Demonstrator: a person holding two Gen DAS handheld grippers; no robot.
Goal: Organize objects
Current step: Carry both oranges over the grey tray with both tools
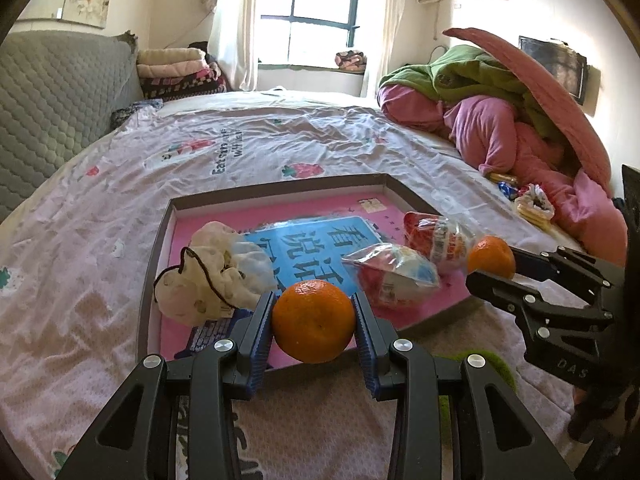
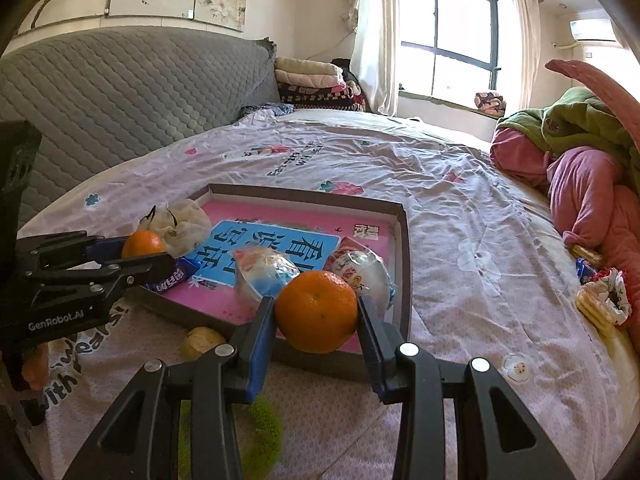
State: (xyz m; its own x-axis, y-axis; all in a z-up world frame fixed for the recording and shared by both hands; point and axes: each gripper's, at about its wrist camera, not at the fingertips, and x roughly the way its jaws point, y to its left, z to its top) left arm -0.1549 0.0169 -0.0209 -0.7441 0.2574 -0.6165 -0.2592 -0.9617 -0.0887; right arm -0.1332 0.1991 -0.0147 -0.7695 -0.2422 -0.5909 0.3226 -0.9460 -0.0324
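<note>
My left gripper [image 1: 314, 318] is shut on an orange [image 1: 314, 320], held over the near edge of a shallow box lid [image 1: 276, 189] lined pink with a blue label, lying on the bed. My right gripper [image 2: 316, 312] is shut on a second orange [image 2: 316, 311] above the lid's near right corner. Each view shows the other gripper with its orange: the right one [image 1: 491, 262] and the left one [image 2: 143, 245]. Inside the lid lie a crumpled cloth pouch [image 1: 208, 276], two wrapped snack packets [image 1: 394, 276] [image 1: 438, 240] and a blue candy wrapper [image 2: 176, 278].
A yellowish round fruit [image 2: 202, 342] and a green fuzzy item [image 2: 260, 432] lie on the sheet in front of the lid. Snack wrappers [image 2: 600, 296] sit at the right by a heap of pink and green bedding [image 2: 588, 184]. A grey quilted headboard [image 2: 120, 112] rises on the left.
</note>
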